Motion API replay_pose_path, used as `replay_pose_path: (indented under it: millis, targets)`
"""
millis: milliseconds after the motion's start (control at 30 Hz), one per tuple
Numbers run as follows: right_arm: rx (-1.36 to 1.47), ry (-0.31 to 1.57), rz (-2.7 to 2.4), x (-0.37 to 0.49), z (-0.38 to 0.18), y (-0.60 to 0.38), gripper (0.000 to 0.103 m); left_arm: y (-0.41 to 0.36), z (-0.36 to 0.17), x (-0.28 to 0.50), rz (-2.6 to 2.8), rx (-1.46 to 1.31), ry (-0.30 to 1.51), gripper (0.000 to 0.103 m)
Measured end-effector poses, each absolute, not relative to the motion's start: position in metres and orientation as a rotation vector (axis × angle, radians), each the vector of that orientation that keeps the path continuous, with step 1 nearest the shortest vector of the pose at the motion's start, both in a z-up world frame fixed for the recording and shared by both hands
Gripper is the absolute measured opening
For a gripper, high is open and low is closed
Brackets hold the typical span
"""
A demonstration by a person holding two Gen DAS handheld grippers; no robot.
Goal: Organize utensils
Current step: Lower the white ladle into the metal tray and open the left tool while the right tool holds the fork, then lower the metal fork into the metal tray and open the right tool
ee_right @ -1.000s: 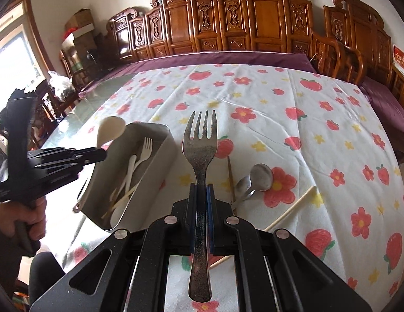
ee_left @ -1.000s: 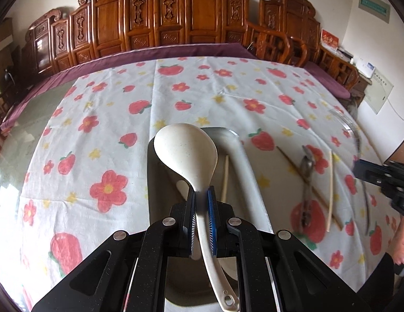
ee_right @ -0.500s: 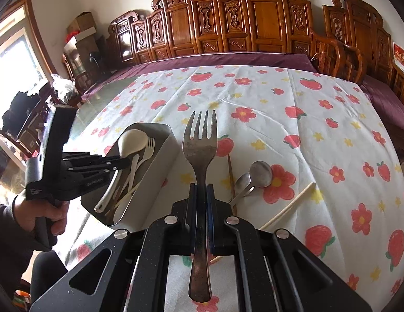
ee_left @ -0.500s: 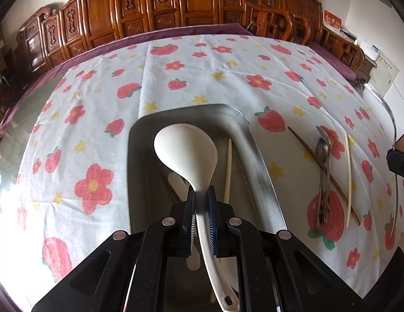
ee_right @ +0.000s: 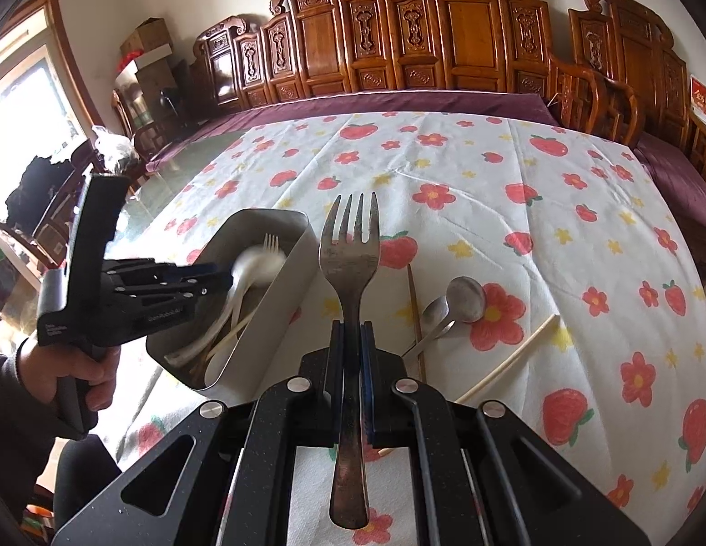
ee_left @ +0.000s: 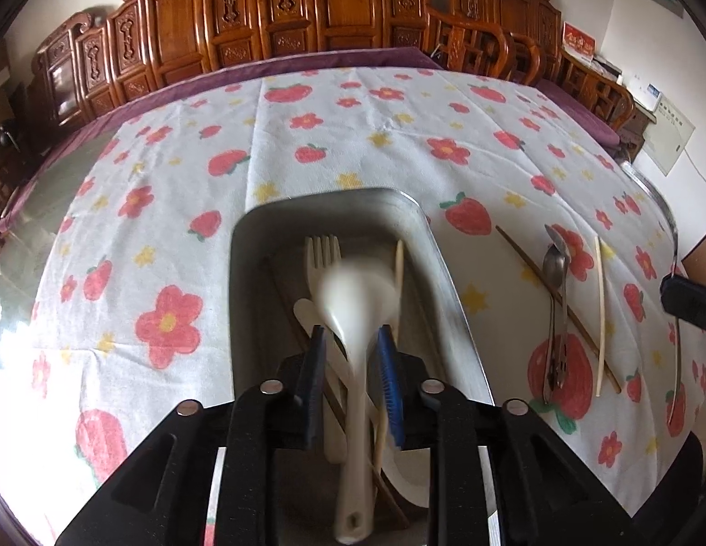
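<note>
My left gripper [ee_left: 352,341] is open above the metal tray [ee_left: 244,245]. The white ladle [ee_left: 357,300] is blurred between its spread fingers, dropping into the tray. A white fork [ee_left: 323,255], a white spoon and chopsticks lie in the tray. My right gripper [ee_right: 352,332] is shut on a metal fork [ee_right: 350,250], held above the cloth to the right of the tray [ee_right: 280,295]. The left gripper [ee_right: 207,275] also shows in the right wrist view, over the tray.
Two metal spoons [ee_right: 462,293], a dark chopstick [ee_right: 414,314] and a pale chopstick [ee_right: 512,357] lie on the flowered tablecloth right of the tray. They also show in the left wrist view: spoons [ee_left: 555,268]. Carved wooden chairs line the far table edge.
My left gripper lowered over the tray and opened, letting the white ladle go; it is falling in. My right gripper kept still with the fork.
</note>
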State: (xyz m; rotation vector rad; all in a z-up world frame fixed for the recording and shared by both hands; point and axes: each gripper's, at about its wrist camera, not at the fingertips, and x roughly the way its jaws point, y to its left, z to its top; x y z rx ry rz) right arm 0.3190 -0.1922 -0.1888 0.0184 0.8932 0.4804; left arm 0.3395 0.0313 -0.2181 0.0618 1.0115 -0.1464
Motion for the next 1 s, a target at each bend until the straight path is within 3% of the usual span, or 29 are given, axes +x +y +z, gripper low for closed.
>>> replay_pose_path:
  millis: [133,267,533,1000]
  targets:
    - [0.014,0.892,0.485,0.316,-0.187,-0.189,0.008,0.036,-0.210,0.334,-0.142,0.053,1.002,0.023]
    - [0.007,0.885,0.498,0.312,-0.182,-0.182,0.008,0.044,-0.197,0.319,-0.150,0.035,0.972,0.031]
    - [-0.009,0.868,0.537,0.306,-0.170,-0.154,0.008,0.063,-0.164,0.285,-0.153,0.027,0.895,0.038]
    - [-0.054,0.881,0.607,0.317,-0.167,-0.076,0.008,0.105,-0.128,0.249,-0.145,0.000,0.805,0.038]
